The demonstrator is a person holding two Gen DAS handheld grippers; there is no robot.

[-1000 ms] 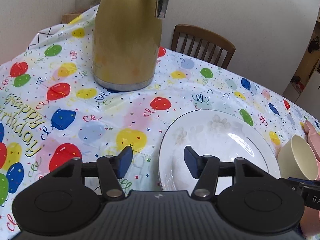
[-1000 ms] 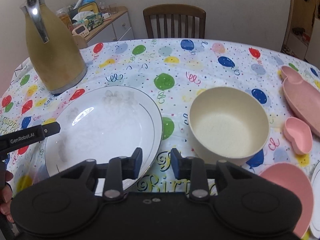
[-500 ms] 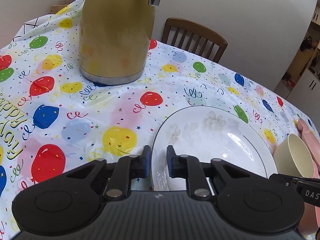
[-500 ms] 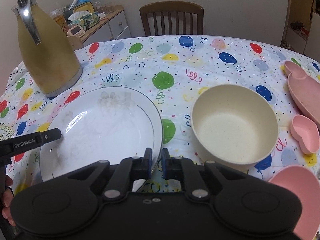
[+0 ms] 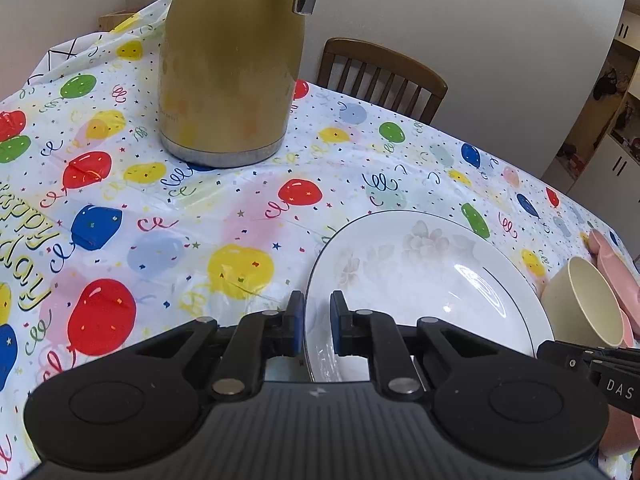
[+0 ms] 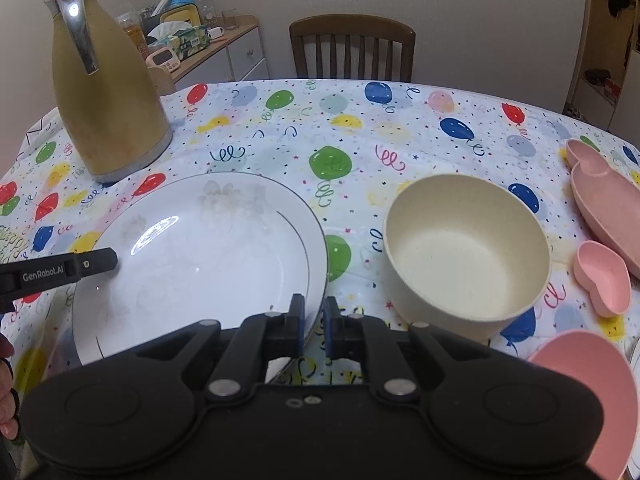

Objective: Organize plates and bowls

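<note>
A white plate [image 5: 432, 280] with a faint flower print and a thin dark rim line lies on the balloon tablecloth. My left gripper [image 5: 317, 320] is shut on its left rim, which runs between the blue pads. My right gripper [image 6: 313, 326] is shut on the opposite rim of the same plate [image 6: 208, 256]. Each view shows the tip of the other gripper at the plate's far edge. A cream bowl [image 6: 466, 248] stands upright just right of the plate.
A tall gold thermos jug [image 6: 108, 100] stands behind the plate on the left. Pink dishes sit at the right: a long tray [image 6: 604, 196], a small dish [image 6: 604, 280] and a bowl [image 6: 588, 384]. A wooden chair [image 6: 352, 48] is at the far side.
Both grippers stood open at the plate's edges a second ago. Their jaws have since closed onto the plate's rim, one on each side. Neither hand has shifted much.
</note>
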